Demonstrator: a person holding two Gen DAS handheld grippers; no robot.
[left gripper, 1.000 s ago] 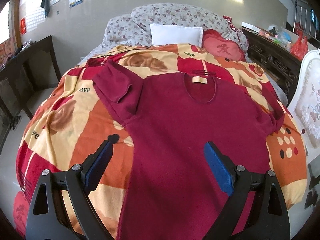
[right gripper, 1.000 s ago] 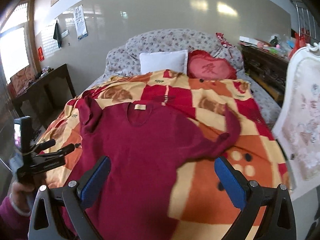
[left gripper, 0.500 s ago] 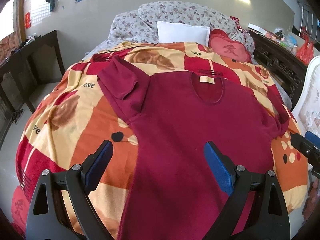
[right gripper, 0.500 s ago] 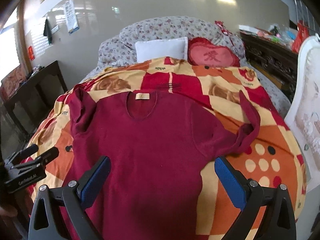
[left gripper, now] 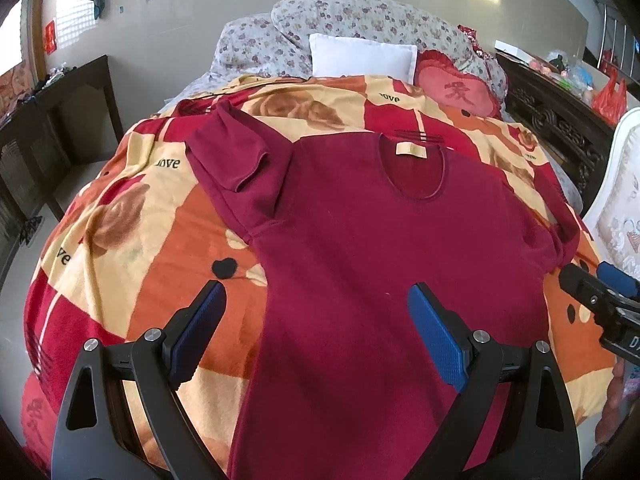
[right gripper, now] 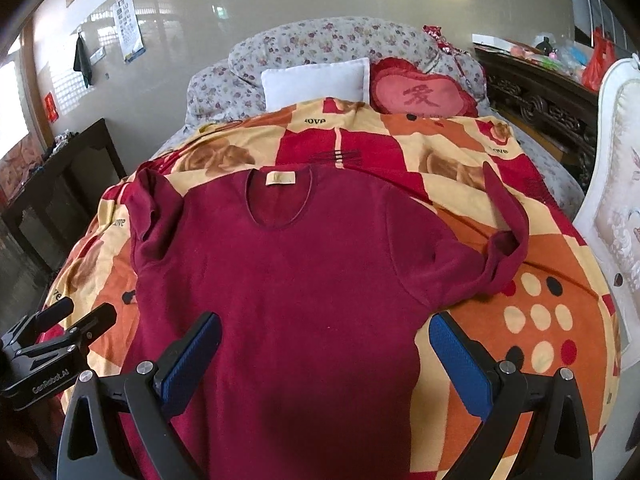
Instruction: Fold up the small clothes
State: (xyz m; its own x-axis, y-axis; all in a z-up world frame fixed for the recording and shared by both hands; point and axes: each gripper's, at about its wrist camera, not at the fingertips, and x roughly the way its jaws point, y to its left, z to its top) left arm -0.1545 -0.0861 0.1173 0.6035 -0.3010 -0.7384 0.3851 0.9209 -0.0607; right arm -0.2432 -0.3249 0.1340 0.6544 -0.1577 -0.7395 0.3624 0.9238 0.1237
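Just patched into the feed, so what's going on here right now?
A person with two handheld grippers is about to fold a dark red shirt spread front-up on a patterned blanket on a bed. The left gripper and right gripper both hover open above the shirt's lower half, holding nothing. Both sleeves lie bent back and rumpled; no fold has been made yet.

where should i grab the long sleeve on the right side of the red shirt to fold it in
Take the right sleeve near its cuff end, coming in from the right edge of the bed with the right hand-held gripper. The sleeve doubles back at a bend, so the cuff lies loose on the blanket, clear of the shirt body. That makes it a thin, easy pinch.
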